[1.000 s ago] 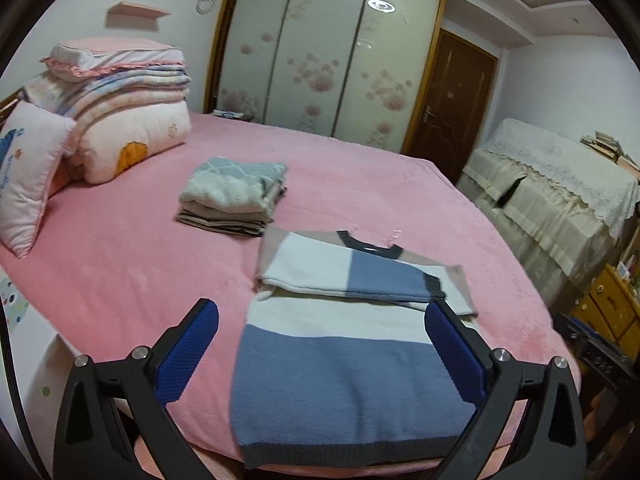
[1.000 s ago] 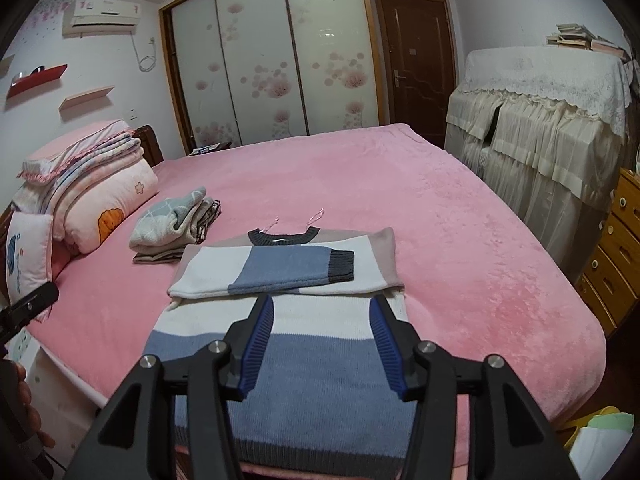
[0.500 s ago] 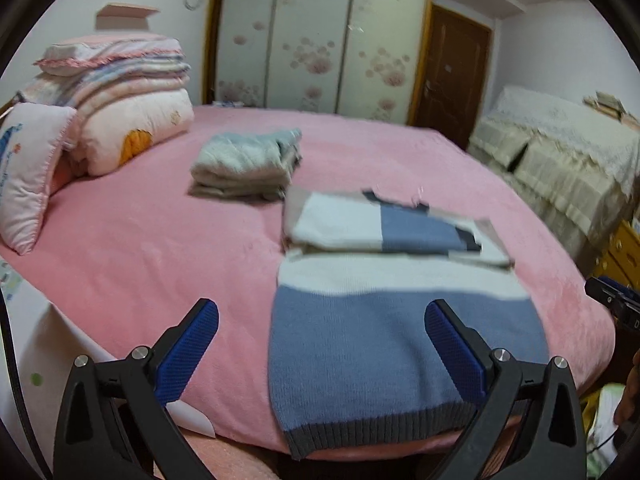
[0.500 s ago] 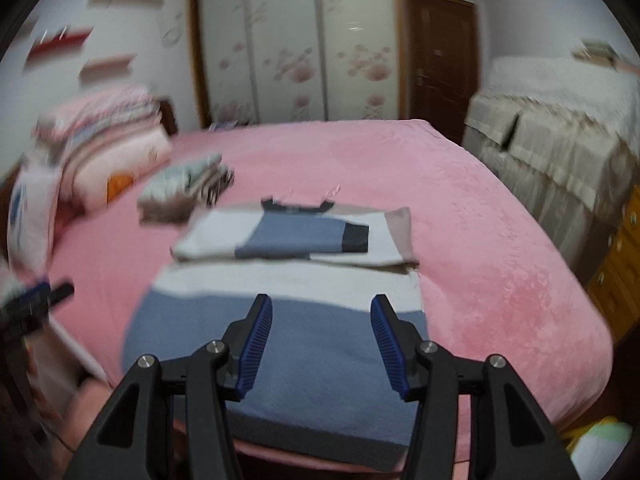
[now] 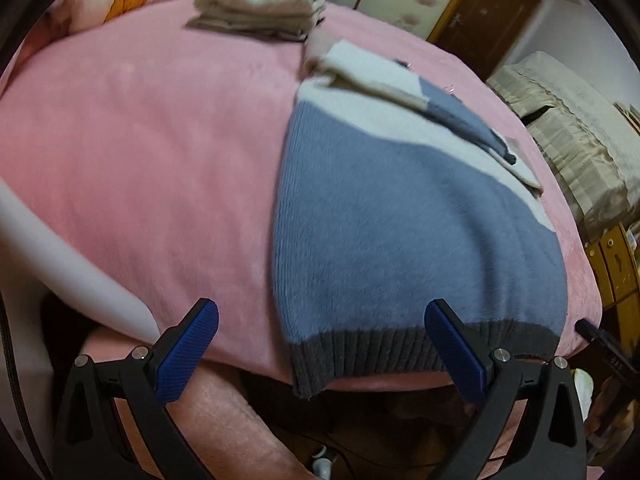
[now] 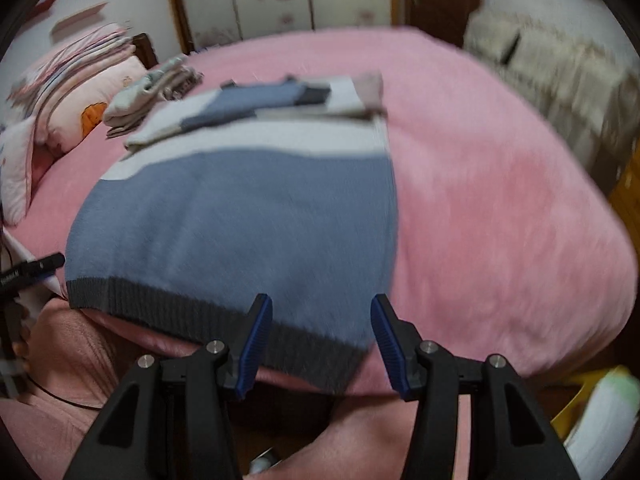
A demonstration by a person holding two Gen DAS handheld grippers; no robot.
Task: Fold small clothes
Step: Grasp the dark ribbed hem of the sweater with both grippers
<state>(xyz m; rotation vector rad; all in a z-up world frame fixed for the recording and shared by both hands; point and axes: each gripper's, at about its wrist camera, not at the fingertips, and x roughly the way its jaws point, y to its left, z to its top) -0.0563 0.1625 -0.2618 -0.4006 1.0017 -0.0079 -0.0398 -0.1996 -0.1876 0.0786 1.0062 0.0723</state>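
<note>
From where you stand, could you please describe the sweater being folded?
On the pink plush bed, near its front edge, lies a flat knitted sweater. Unlike the folded grey-green clothes pile behind it, it has blue and white blocks and a dark grey ribbed hem.

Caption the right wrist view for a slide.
Open right gripper over the grey hem of a blue-and-white sweater on a pink bed.
</note>
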